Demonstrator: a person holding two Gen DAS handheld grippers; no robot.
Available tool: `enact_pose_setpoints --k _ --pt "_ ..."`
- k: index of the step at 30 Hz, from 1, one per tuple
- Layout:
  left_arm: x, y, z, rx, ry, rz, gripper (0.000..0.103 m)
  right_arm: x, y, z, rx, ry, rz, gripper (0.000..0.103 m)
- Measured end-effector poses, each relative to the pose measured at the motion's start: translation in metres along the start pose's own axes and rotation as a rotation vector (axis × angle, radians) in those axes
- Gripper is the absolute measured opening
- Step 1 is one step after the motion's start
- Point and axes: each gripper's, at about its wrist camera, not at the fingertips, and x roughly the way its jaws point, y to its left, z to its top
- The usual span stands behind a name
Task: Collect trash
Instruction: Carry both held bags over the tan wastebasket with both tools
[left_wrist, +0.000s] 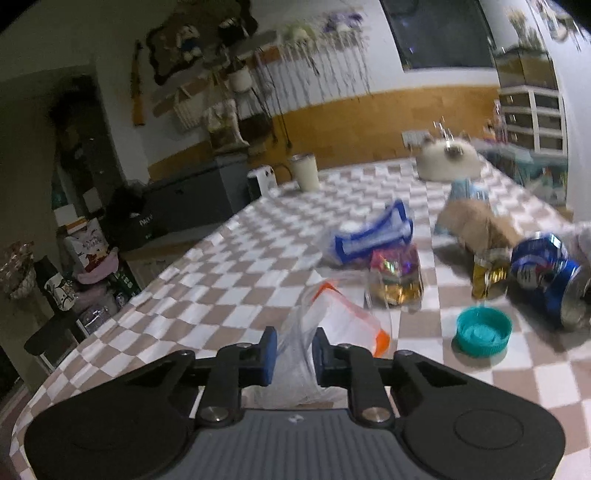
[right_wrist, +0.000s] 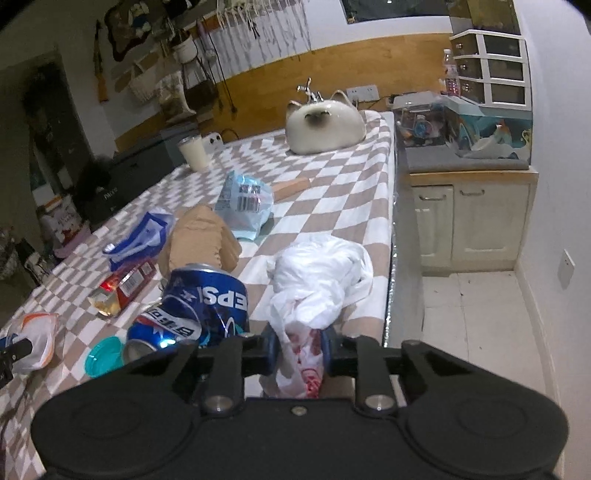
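The left gripper is pinching a clear plastic bag with an orange edge, its blue pads pressing on the crumpled film. The bag's long axis is running away from the gripper toward the upper right, its orange-trimmed end pointing at the pile of litter. The right gripper is clamping the near tail of a white plastic bag with red print. This bag is lying lengthwise straight ahead of the fingers, its bunched bulk resting on the checkered tablecloth near the table's right edge.

Just left of the white bag two crushed blue cans are lying on their sides; the front one's open mouth is facing the camera. A teal bottle cap is sitting hollow side up beside them. Behind the cans a crumpled brown paper bag is lying, and beyond it a pale blue wrapper. A blue and white wrapper and a red and gold snack packet are lying nearby. Farther back a cat-shaped ceramic figure and a white cup are standing.
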Motion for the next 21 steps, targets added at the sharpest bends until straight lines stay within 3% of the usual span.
enact_pose_setpoints --k 9,21 --pt "-0.04 -0.014 0.027 -0.082 -0.133 -0.066 0.015 -0.044 -0.008 0.004 -0.018 -0.106 0.033 0.02" --pt "-0.075 -0.096 0.06 -0.162 -0.231 -0.333 0.015 -0.117 -0.033 0.008 -0.04 -0.224 0.025 0.02"
